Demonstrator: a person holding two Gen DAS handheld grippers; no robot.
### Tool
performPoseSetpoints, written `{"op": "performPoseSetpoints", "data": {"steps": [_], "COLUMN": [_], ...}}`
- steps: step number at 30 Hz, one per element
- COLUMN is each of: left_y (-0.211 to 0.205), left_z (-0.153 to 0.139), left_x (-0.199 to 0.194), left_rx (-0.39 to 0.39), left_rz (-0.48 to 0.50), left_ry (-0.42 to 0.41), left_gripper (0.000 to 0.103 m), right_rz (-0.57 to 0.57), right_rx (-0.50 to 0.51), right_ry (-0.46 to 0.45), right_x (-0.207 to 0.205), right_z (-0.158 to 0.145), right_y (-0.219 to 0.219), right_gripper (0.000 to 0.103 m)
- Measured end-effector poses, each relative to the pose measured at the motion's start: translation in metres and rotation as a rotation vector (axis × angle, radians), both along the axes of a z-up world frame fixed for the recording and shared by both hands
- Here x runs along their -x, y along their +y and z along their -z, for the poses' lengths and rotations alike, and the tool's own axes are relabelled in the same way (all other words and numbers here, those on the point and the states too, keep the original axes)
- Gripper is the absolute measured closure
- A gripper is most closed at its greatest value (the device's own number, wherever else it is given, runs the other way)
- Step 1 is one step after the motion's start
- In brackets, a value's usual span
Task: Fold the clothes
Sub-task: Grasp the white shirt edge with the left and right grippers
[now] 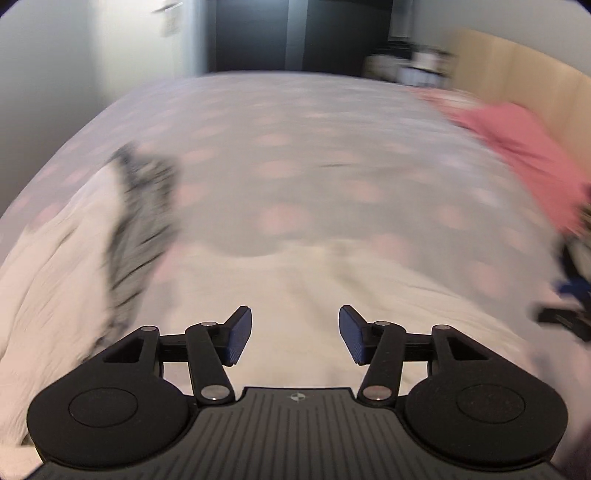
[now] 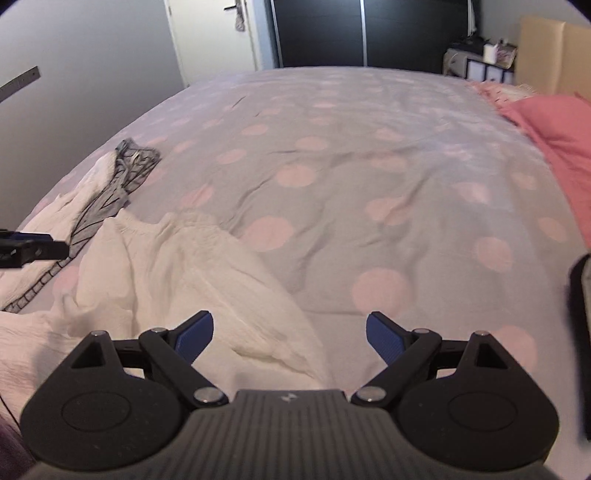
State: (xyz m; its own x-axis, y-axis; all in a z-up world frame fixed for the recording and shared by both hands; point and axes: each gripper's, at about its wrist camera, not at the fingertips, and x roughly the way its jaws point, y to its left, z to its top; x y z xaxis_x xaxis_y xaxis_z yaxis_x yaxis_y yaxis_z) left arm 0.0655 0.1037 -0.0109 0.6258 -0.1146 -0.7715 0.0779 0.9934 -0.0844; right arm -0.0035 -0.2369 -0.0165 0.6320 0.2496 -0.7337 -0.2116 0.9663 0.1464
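A white crinkled garment point(image 2: 192, 266) lies rumpled on the near left of the bed, and it fills the lower part of the blurred left wrist view, white garment point(image 1: 295, 288). A grey patterned cloth point(image 2: 125, 173) rests at its far left, also seen as grey cloth point(image 1: 144, 214). My left gripper point(image 1: 295, 334) hangs open just above the white fabric, nothing between its blue pads. My right gripper point(image 2: 290, 338) is open too, its span over the garment's right edge and the bedcover. The other gripper's black tip point(image 2: 33, 249) pokes in at the left edge.
The bed wears a grey cover with pink dots point(image 2: 351, 177). A pink blanket point(image 2: 554, 133) lies at the right by a wooden headboard point(image 2: 546, 51). Dark wardrobe doors point(image 2: 358, 29) and a small shelf unit point(image 2: 480, 62) stand beyond the bed. A dark object point(image 2: 580, 332) sits at the right edge.
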Motion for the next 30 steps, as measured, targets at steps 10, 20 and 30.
{"op": "performPoseSetpoints", "data": {"steps": [10,20,30], "left_y": [0.065,0.059,0.045], "left_z": [0.078,0.082,0.052], "left_x": [-0.038,-0.05,-0.057], "left_rx": [0.234,0.197,0.193], "left_rz": [-0.343,-0.382,-0.332], "left_ry": [0.12,0.114,0.009], "left_gripper": [0.051,0.072,0.093], "right_rz": [-0.081,-0.236,-0.133], "right_rx": [-0.096,-0.133,-0.145], "right_ry": [0.062,0.062,-0.019], "right_x": [-0.096,-0.159,-0.16], "right_z": [0.044,0.077,0.054], "right_y": [0.048,0.104,0.06], "right_gripper": [0.011,0.013,0.096]}}
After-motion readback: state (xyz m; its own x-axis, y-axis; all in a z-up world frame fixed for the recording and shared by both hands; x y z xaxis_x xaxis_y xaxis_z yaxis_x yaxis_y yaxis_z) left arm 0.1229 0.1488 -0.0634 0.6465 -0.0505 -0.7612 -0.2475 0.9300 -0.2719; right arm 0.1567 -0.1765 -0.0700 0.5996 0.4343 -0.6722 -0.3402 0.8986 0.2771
